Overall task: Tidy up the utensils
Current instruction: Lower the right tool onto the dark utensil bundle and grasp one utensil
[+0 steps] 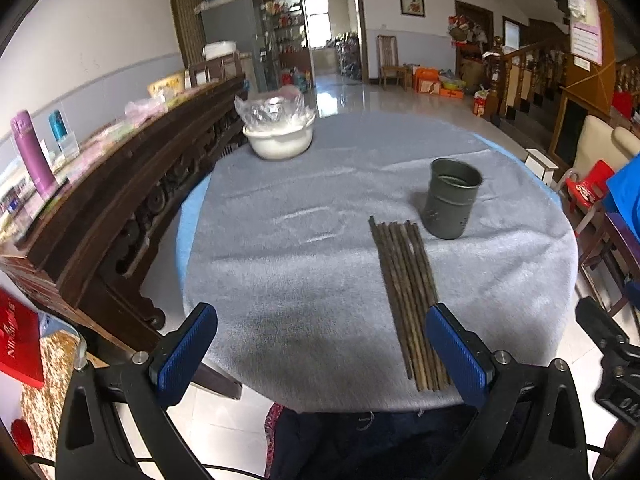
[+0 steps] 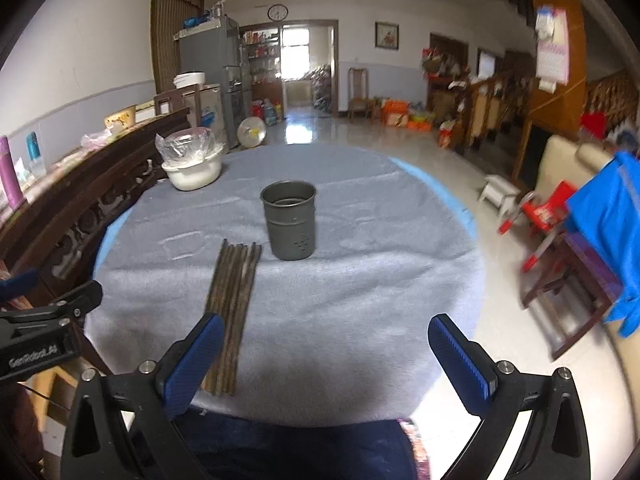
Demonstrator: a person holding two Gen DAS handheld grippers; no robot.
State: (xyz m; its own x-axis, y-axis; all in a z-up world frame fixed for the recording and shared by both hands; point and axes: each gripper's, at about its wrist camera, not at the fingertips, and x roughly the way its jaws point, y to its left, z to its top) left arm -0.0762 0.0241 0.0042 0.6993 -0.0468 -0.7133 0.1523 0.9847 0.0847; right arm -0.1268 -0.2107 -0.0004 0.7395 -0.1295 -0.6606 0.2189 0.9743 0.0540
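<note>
Left gripper [image 1: 320, 344]: it is hovering over the near edge of the table, its blue-padded fingers [image 1: 188, 344] standing wide apart and gripping nothing.
Right gripper [image 2: 326, 354]: it is hovering at the near edge too, its fingers [image 2: 460, 360] spread wide with nothing between them.
Chopsticks [image 1: 408, 300]: a bundle of dark wooden sticks is lying flat on the grey cloth [image 1: 300, 272], side by side and touching one another.
Long axis: the bundle is running from the near edge of the table toward the far side, its far ends stopping just beside the holder's base, on the holder's left.
Holder [image 1: 452, 204]: a dark grey metal cup is standing upright on the cloth, open mouth up, right of the table's middle.
Bowl [image 1: 280, 140]: a white bowl with crinkled clear plastic in it is sitting at the far left of the table, well apart from the holder.
Left view only: it is showing the chopsticks' near ends passing close by the gripper's right finger, and part of the other gripper's black body at the right edge.
Right view only: it is showing small perforations low on the holder [image 2: 289, 220], the chopsticks [image 2: 232, 304] beside this gripper's left finger, and the other gripper's black body at the left edge.
Bench [image 1: 120, 200]: a dark carved wooden piece is standing along the table's left side.
</note>
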